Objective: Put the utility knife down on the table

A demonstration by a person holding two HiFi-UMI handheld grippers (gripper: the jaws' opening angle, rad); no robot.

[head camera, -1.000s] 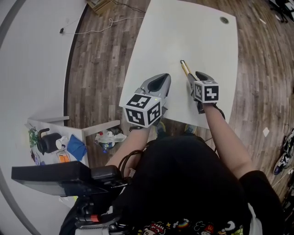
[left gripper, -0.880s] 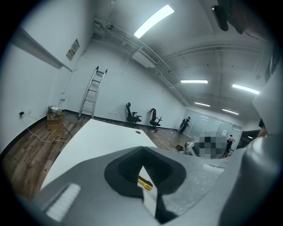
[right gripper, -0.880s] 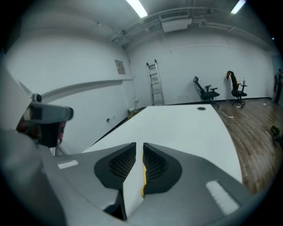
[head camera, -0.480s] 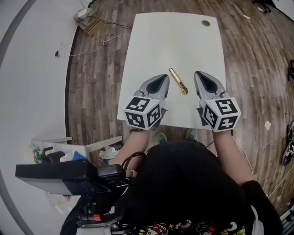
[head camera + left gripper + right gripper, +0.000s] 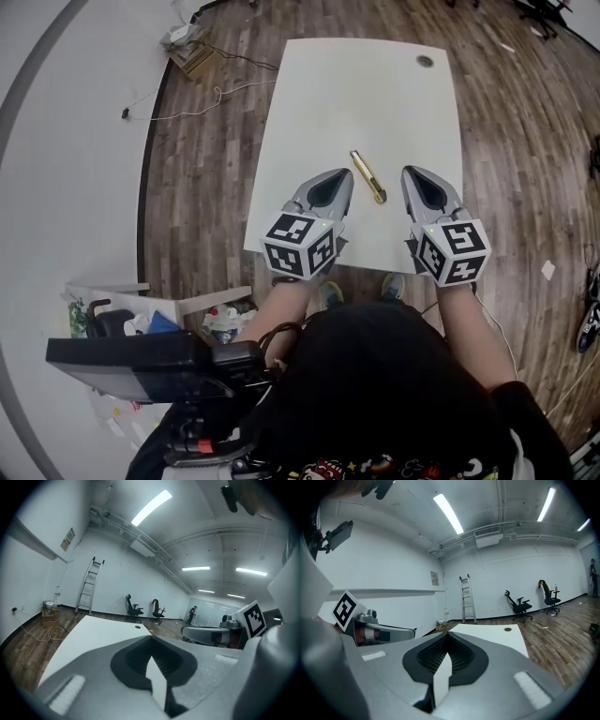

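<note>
Utility knife (image 5: 368,176) lies flat on the white table (image 5: 356,84), towards the near edge, free of both grippers and angled slightly. Left gripper (image 5: 337,176) sits just beside it on one side and right gripper (image 5: 417,174) on the other, both with jaws pressed together on nothing. On the floor left of the table, an open white box (image 5: 112,298) holds what looks like a dark jug (image 5: 101,323) and a blue cloth (image 5: 159,323).

White table (image 5: 309,112); yellow utility knife (image 5: 367,176) flat on it, blade apparently retracted
</note>
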